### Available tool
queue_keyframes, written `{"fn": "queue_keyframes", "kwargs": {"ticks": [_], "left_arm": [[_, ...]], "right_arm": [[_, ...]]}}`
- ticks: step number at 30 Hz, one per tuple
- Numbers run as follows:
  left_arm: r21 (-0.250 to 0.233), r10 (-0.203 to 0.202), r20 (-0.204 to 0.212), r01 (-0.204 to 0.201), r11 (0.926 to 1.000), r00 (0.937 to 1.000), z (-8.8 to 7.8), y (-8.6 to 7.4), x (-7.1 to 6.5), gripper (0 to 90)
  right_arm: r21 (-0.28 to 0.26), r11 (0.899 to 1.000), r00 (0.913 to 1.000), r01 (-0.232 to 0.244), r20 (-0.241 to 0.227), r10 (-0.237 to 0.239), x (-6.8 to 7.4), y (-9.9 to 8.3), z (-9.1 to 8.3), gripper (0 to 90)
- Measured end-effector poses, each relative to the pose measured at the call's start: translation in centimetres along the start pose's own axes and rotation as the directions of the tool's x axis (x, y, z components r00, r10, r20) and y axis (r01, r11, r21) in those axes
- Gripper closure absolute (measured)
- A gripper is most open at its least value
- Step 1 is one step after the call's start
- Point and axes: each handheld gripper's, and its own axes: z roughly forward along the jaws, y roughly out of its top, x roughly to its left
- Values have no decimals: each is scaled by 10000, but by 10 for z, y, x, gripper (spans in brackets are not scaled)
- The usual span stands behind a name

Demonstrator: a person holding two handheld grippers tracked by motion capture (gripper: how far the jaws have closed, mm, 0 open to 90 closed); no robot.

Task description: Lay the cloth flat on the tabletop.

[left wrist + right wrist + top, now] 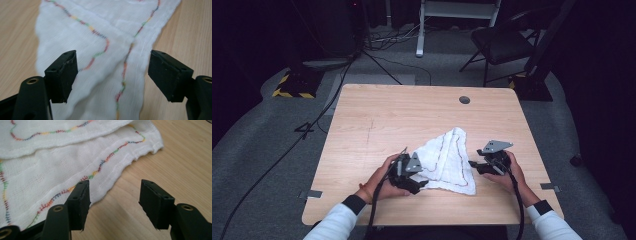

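While folded triangular, soft woven white cloth (447, 160), smooth wooden table (377, 120)

This looks like a lab or recording studio rather than a home. A plain wooden table (377, 115) stands alone on grey carpet (272, 150), ringed by black drapes at the upper left and right of the frame. Cables (287, 150) snake across the floor. At the upper left sits a stand base with yellow-black hazard tape (292, 92); a black folding chair (502, 45) waits at the upper right.
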Motion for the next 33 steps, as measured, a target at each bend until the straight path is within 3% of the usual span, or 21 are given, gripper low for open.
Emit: {"fn": "queue_keyframes", "kwargs": {"ticks": [1,7,12,15,18,23,28,33], "left_arm": [[50,221,49,-221,9997,9997,6,5,-1,245],[315,623,369,-634,9975,9974,31,21,-6,305],[901,850,259,-870,9921,9960,44,21,-3,473],[830,757,431,-790,9934,9962,42,19,1,568],[783,885,460,-919,9927,9950,39,18,4,706],[644,1073,298,-1090,9920,9938,36,17,6,822],[31,618,-6,-618,9981,9981,20,17,20,836],[-468,55,-668,-87,9989,9977,4,12,41,839]], "right_arm": [[7,10000,10000,36,-83,-36,2,-1,-1,421],[24,9993,9989,384,-266,-383,14,-6,-6,415],[123,9965,9948,826,-615,-817,28,-8,-6,406],[123,9938,9883,1104,-1074,-1084,36,-8,-6,398],[296,9895,9833,1412,-1204,-1367,41,-9,-3,399],[303,9921,9847,1214,-1294,-1165,39,-11,-2,398],[402,9931,9870,1100,-1219,-1044,39,-12,-4,402],[428,9936,9890,1041,-1102,-988,38,-17,-8,403]]}}
